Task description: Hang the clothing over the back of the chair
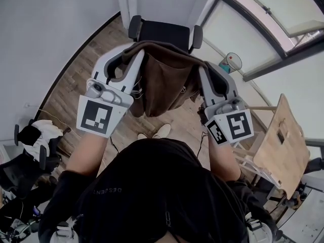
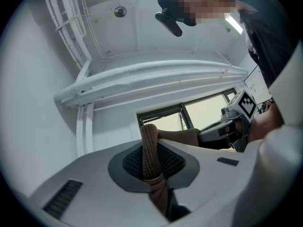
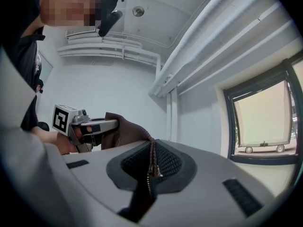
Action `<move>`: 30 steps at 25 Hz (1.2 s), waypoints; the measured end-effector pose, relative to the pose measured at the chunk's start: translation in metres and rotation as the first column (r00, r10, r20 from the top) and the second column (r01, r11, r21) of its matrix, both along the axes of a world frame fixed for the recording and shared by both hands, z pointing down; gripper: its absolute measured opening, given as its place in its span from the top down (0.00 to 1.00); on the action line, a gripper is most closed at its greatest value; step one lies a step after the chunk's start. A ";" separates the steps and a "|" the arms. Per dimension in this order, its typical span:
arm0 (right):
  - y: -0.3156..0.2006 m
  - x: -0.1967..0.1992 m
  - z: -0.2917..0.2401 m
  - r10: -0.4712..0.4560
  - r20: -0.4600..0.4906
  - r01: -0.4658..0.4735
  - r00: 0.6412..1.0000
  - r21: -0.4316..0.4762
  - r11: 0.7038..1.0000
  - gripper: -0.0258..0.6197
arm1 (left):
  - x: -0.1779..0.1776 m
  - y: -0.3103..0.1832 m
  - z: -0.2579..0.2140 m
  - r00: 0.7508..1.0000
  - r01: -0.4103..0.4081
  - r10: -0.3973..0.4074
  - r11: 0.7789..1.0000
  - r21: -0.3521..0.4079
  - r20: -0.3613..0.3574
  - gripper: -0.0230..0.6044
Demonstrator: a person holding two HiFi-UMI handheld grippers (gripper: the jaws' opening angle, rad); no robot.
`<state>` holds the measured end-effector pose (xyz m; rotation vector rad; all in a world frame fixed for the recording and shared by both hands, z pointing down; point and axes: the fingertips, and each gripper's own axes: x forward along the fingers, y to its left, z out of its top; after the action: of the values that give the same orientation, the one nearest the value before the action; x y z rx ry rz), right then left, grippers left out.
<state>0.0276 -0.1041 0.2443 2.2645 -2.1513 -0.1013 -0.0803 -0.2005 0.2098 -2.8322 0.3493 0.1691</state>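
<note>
My left gripper is clamped on a ribbed edge of the brown clothing. My right gripper is clamped on its zipper edge. The garment is stretched between the two and sags in the middle, held in the air near the back of the black chair, above the wood floor. I can't tell if the cloth touches the chair.

I'm looking down on a wood-plank floor bounded by a white wall. At the floor's far edge a black chair stands close to that wall. Two pale shoes rest mid-floor. Toward the left edge lies a thin cable; near the lower-left corner stands a dark office chair carrying white cloth. A light wooden table stands at the right edge.
</note>
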 end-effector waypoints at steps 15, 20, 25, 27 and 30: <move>-0.030 0.067 -0.019 -0.036 -0.001 0.036 0.999 0.040 0.999 0.90 | 0.069 -0.033 -0.027 0.998 0.006 -0.003 0.999 0.044 -0.056 0.89; -0.053 0.086 -0.010 -0.012 0.009 0.012 1.000 0.022 1.000 0.90 | 0.090 -0.061 -0.015 1.000 -0.013 0.013 1.000 0.021 -0.012 0.89; -0.082 0.112 0.004 0.055 0.012 -0.055 0.998 0.000 0.998 0.90 | 0.119 -0.093 -0.003 0.997 -0.075 0.075 0.997 0.009 -0.016 0.89; -0.090 0.121 0.010 0.078 0.018 -0.077 0.997 -0.016 0.997 0.90 | 0.130 -0.102 0.003 0.995 -0.100 0.100 0.995 -0.002 -0.009 0.89; -0.099 0.133 0.016 0.105 0.027 -0.104 0.994 -0.032 0.994 0.90 | 0.144 -0.115 0.014 0.992 -0.126 0.126 0.992 -0.025 0.023 0.89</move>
<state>0.1607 -0.2033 0.2598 2.3702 -2.0284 -0.0345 0.0636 -0.3152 0.2234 -2.8773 0.1677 0.1565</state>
